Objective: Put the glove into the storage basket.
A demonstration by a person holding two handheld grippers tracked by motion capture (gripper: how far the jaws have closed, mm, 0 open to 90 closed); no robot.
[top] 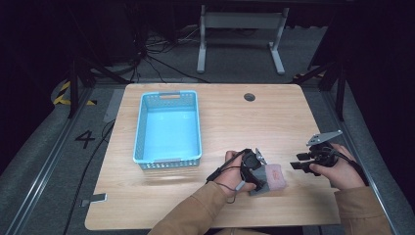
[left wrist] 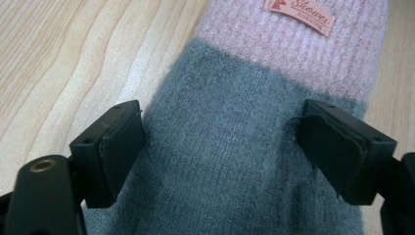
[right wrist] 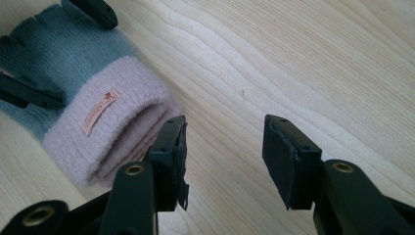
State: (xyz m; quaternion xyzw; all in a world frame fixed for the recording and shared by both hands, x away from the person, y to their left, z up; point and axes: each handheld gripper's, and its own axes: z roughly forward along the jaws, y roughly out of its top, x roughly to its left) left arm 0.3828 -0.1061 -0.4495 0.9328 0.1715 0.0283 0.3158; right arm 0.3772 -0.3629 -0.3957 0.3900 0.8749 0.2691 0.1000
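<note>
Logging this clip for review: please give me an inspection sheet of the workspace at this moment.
Surface: wooden table, round grommet hole near far edge.
Job's things: grey-and-pink knitted glove lying flat; blue plastic basket, nothing inside.
Clutter: nothing seen.
Grippers: left gripper open, jaws astride the glove's grey part; right gripper open over bare wood beside the pink cuff.
Cables: black cable trailing from left gripper; floor cables.
Surroundings: dark room, grey table frame behind.
</note>
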